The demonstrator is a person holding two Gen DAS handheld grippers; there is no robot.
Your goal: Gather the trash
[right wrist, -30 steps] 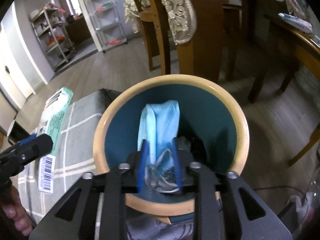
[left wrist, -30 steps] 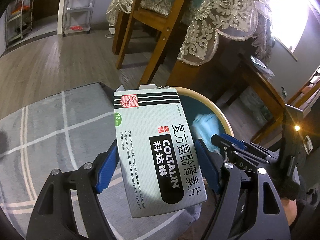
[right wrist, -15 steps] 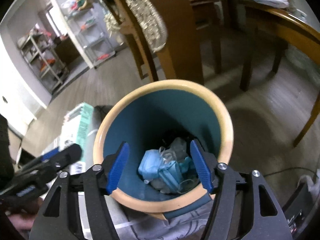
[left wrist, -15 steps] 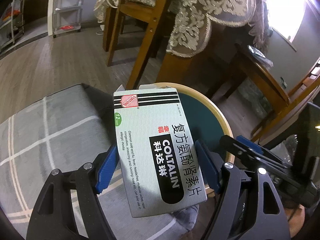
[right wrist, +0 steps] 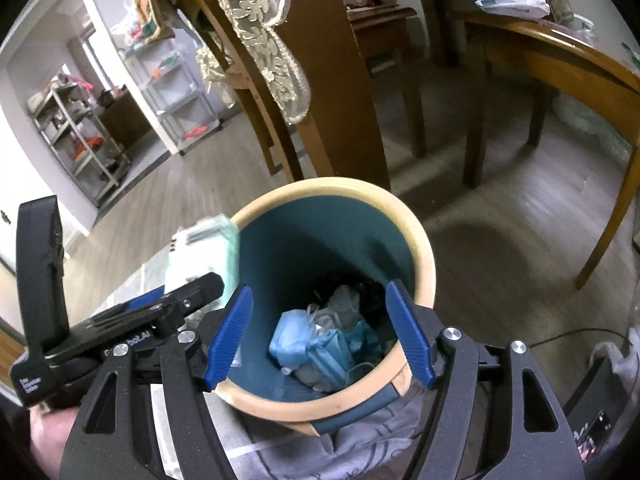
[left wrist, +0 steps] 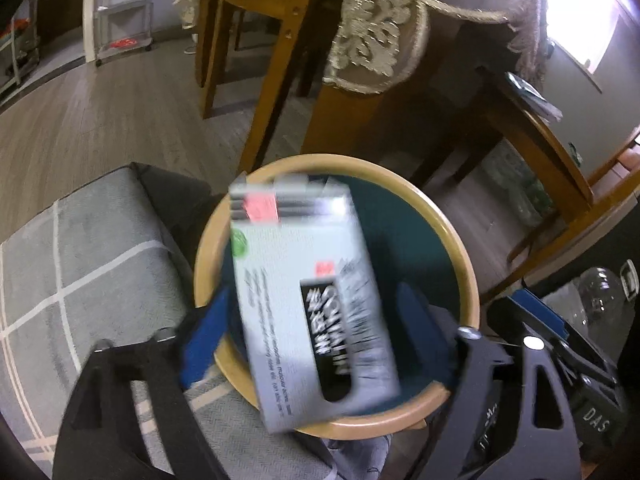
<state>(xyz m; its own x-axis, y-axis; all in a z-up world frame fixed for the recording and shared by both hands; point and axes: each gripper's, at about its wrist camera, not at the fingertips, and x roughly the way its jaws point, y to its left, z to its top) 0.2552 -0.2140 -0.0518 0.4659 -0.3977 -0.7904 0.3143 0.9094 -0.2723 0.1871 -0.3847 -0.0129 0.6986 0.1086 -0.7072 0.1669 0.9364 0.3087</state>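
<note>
A grey Coltalin medicine box (left wrist: 308,304) is blurred and tilted over the mouth of the round bin (left wrist: 460,264), which has a tan rim and teal inside. My left gripper (left wrist: 316,332) is open, its blue pads apart from the box's sides. The box also shows in the right wrist view (right wrist: 208,256) at the bin's left rim (right wrist: 428,264). My right gripper (right wrist: 320,340) is open and empty above the bin. Blue face masks (right wrist: 316,344) lie at the bin's bottom.
The bin stands beside a grey sofa cushion with pale lines (left wrist: 80,264). Wooden chairs (left wrist: 256,60) and a table with a lace cloth (left wrist: 400,28) stand behind. A wooden side table (right wrist: 560,64) is at the right. A clear bottle (left wrist: 600,304) lies to the right.
My left gripper has opened and let go of the medicine box, which is dropping into the bin. My right gripper released the mask into the bin and stays open.
</note>
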